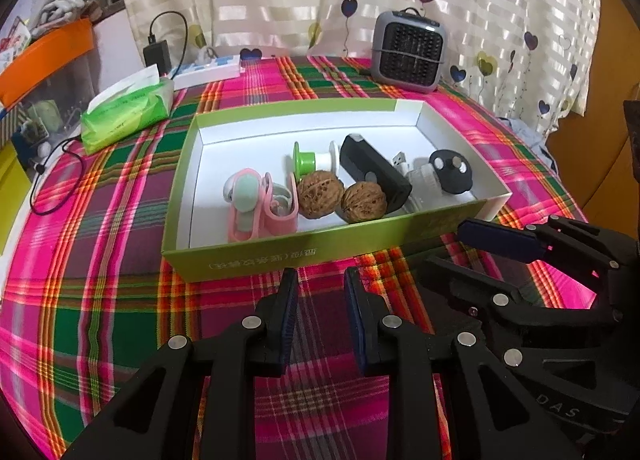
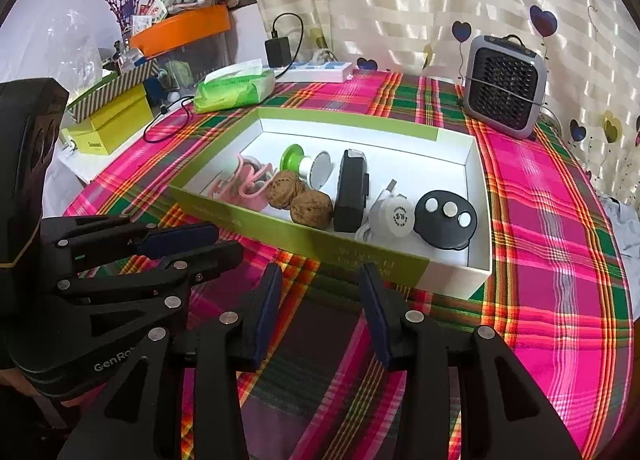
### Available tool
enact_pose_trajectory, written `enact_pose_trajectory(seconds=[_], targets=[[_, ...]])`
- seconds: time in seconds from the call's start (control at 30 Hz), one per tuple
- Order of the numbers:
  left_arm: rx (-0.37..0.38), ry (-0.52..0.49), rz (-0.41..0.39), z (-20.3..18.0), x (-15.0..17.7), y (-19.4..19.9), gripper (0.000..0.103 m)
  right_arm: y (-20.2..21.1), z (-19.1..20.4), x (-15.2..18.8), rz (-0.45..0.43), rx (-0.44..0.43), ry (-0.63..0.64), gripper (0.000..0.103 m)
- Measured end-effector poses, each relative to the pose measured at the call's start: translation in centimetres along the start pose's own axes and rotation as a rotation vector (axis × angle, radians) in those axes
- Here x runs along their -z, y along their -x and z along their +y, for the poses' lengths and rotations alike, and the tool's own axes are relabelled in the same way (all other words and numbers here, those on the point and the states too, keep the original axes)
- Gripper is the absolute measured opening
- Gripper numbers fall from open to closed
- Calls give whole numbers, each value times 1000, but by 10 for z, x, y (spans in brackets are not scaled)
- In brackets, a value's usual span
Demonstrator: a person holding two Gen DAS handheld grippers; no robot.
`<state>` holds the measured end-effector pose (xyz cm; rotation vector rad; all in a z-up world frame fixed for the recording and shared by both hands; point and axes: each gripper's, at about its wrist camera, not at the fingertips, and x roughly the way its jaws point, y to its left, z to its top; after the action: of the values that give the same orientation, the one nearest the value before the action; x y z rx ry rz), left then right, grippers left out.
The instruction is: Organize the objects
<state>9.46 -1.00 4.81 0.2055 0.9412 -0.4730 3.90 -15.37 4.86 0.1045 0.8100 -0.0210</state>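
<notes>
Your sorting looks nearly done: the walnuts (image 1: 322, 191), pink clips (image 1: 260, 206), spool (image 1: 312, 161) and black case (image 1: 374, 176) all lie in the green box (image 1: 280, 254). Your left gripper (image 1: 322, 318) and right gripper (image 2: 324, 314) hover empty, jaws apart, just before it.

Bare tablecloth (image 1: 100, 300) before box (image 1: 280, 256), back half of box free

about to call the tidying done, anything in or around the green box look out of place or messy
Nothing looks spilled or damaged. All the small items sit inside the green box, crowded toward its near wall: two walnuts, a pink clip, a black case. The far half stays bare. Both grippers, left and right, are open and hold nothing.
</notes>
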Motion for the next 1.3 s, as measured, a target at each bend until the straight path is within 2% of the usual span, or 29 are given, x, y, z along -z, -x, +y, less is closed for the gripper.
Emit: enact_pose_trajectory(seconds=[0.23, 0.7, 1.3], targets=[[-5, 0, 19, -1, -1, -9, 22, -7, -6, 0, 22, 7, -17, 44], [-42, -13, 1, -2, -3, -13, 22, -17, -10, -1, 65, 15, -33, 45], [-42, -10, 1, -2, -2, -13, 22, -18, -5, -1, 73, 53, -8, 45]])
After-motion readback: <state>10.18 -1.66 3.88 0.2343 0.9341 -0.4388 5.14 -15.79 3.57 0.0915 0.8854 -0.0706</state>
